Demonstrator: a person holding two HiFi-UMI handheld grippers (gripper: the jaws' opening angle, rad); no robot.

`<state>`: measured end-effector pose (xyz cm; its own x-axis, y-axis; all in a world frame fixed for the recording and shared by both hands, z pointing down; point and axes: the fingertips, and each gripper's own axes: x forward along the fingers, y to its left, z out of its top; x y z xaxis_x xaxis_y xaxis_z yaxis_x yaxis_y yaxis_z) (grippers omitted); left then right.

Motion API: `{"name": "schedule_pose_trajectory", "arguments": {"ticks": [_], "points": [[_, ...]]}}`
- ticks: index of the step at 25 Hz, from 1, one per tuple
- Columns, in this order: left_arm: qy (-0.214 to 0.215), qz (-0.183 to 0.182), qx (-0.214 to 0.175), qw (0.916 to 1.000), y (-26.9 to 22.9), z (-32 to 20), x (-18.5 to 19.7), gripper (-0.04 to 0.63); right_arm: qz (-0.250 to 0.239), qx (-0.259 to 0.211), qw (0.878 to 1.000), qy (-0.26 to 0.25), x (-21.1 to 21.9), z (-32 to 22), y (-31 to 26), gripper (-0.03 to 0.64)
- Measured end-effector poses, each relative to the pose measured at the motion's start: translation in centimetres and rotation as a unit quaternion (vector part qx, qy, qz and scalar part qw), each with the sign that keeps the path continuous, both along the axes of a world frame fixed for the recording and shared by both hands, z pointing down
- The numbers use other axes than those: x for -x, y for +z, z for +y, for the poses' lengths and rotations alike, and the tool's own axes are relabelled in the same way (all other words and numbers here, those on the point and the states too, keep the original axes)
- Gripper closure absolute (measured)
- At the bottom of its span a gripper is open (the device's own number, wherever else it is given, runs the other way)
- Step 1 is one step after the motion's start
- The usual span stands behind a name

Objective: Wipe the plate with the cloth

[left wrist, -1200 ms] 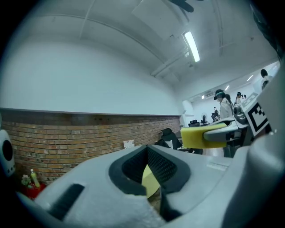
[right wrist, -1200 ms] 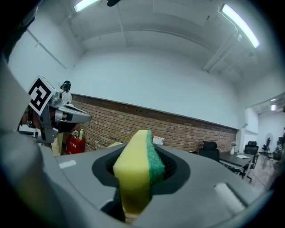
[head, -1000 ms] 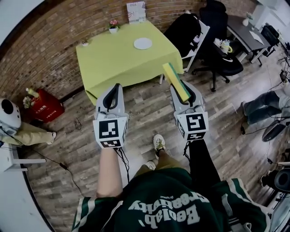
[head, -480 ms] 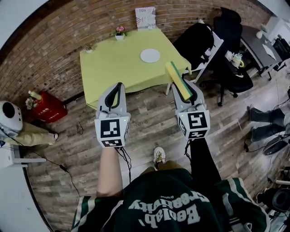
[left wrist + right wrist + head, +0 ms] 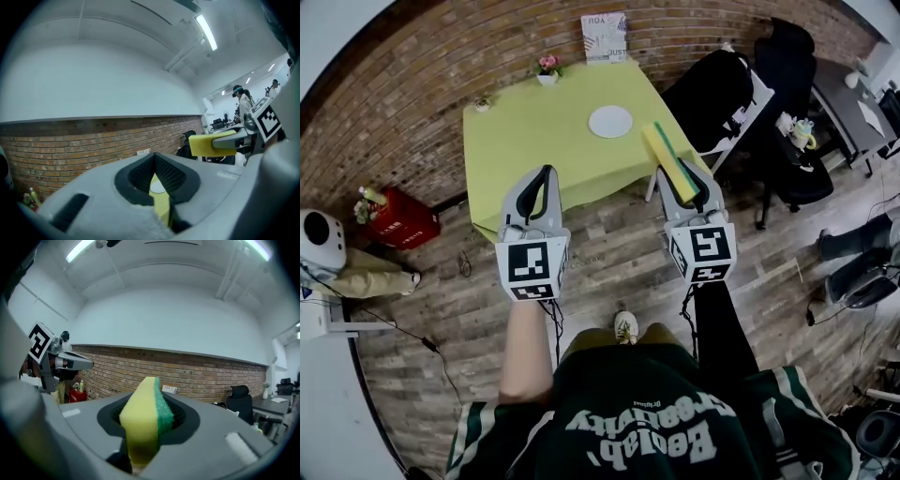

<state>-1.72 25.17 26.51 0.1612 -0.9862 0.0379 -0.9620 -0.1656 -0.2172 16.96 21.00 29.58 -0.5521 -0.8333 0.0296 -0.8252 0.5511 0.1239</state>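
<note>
A white plate (image 5: 610,121) lies on the table with the yellow-green tablecloth (image 5: 525,141), far ahead of both grippers. The wiping thing is a yellow sponge with a green scouring side (image 5: 667,159), and my right gripper (image 5: 680,180) is shut on it, holding it in the air near the table's right corner. The sponge (image 5: 143,423) fills the right gripper view. My left gripper (image 5: 546,175) is shut with nothing in it, level with the table's near edge. Through the slit between its jaws, the left gripper view shows the plate (image 5: 158,188).
A flower pot (image 5: 548,66), a printed card (image 5: 604,36) and a small item (image 5: 483,103) stand along the table's far side by the brick wall. Chairs draped in black (image 5: 717,89) are on the right, a red crate (image 5: 394,220) on the left. Wood floor lies below.
The table and plate have shifted slightly in the head view as the person steps closer. Both grippers keep their pose, the sponge still gripped.
</note>
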Motion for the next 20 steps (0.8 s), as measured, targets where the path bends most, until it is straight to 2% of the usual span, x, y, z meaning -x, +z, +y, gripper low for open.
{"name": "schedule_pose_trajectory", "arguments": {"ticks": [6, 13, 20], "points": [[-0.004, -0.012, 0.001, 0.9999, -0.1, -1.4, -0.8, 0.589, -0.022, -0.001, 1.0, 0.011, -1.0, -1.4, -0.3, 0.482], [-0.008, -0.01, -0.012, 0.9998, -0.9, -4.2, -0.1, 0.589, -0.029, -0.014, 0.999, -0.005, -0.2, -3.7, -0.8, 0.482], [0.02, 0.003, -0.015, 0.9997, -0.2, -9.4, 1.2, 0.589, -0.035, -0.017, 0.999, -0.021, 2.1, -8.8, -0.4, 0.482]]}}
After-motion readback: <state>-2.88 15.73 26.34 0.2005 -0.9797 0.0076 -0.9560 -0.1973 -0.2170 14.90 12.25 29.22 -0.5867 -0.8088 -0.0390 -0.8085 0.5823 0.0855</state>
